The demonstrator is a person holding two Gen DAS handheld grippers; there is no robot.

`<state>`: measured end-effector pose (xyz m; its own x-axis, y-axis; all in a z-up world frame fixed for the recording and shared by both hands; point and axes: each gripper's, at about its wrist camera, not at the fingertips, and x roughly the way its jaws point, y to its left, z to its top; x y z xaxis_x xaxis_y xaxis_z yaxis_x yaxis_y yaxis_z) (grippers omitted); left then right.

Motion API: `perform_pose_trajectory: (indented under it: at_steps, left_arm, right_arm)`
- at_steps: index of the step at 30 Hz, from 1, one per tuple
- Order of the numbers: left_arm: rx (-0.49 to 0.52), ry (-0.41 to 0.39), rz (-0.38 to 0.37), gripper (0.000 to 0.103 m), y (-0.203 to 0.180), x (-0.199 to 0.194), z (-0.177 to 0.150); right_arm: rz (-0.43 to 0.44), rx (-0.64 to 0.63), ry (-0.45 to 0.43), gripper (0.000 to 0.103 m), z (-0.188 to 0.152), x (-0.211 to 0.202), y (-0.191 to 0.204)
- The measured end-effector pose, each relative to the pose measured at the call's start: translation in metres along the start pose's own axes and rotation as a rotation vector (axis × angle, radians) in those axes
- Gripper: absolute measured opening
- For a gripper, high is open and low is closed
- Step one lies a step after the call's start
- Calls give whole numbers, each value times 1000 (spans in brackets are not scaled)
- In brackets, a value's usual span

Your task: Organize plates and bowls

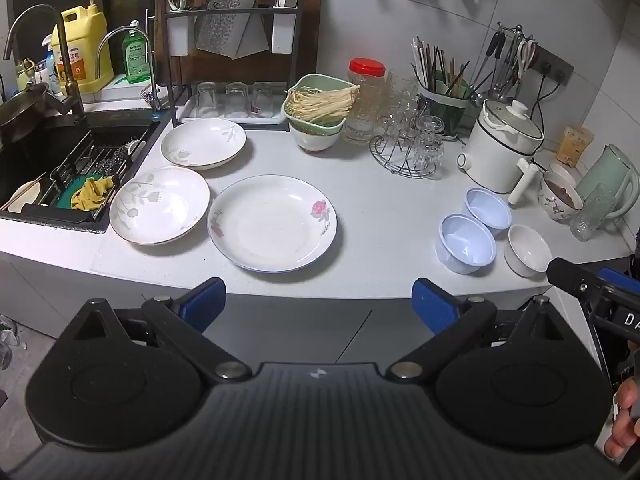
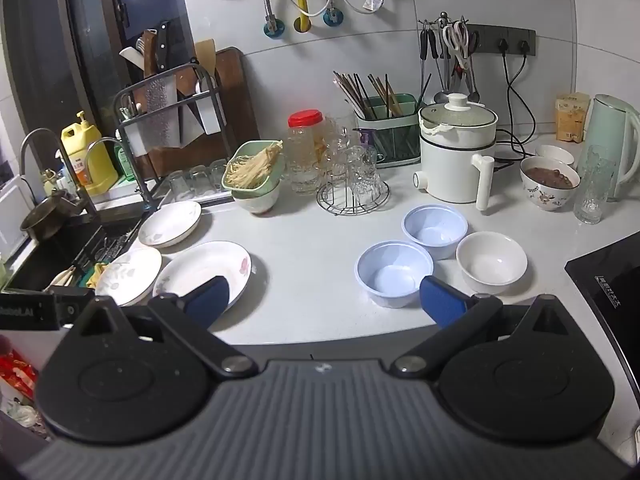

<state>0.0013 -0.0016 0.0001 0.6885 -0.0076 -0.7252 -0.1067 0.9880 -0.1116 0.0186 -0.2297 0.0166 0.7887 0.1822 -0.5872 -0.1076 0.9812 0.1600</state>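
Note:
Three white plates lie on the counter: a large rose-patterned plate [image 1: 273,227] [image 2: 204,272] in front, a leaf-patterned plate [image 1: 160,205] [image 2: 127,276] to its left, another plate [image 1: 203,143] [image 2: 170,224] behind. Right of them stand two pale blue bowls [image 1: 466,243] [image 2: 394,273], [image 1: 488,209] [image 2: 435,230] and a white bowl [image 1: 527,249] [image 2: 491,262]. My left gripper [image 1: 318,302] hangs open before the counter edge, in front of the rose plate. My right gripper [image 2: 326,300] is open too, held above the counter's front edge beside the nearer blue bowl. Nothing is between either pair of fingers.
A sink [image 1: 60,168] with a rack and a yellow cloth lies left. Behind stand a dish rack [image 1: 232,52], a green basket of noodles on a bowl [image 1: 316,108], glasses on a wire stand [image 1: 408,148], a white cooker [image 1: 502,148], a filled patterned bowl [image 2: 550,186], a kettle [image 2: 612,144]. A black hob [image 2: 612,280] sits right.

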Motion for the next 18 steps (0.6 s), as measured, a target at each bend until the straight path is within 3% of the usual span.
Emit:
perform_pose_trajectory:
  at_steps: [18]
  left_arm:
    - [-2, -19, -22, 101, -1, -5, -3]
  right_arm:
    - [1, 13, 11, 103, -7, 0, 0]
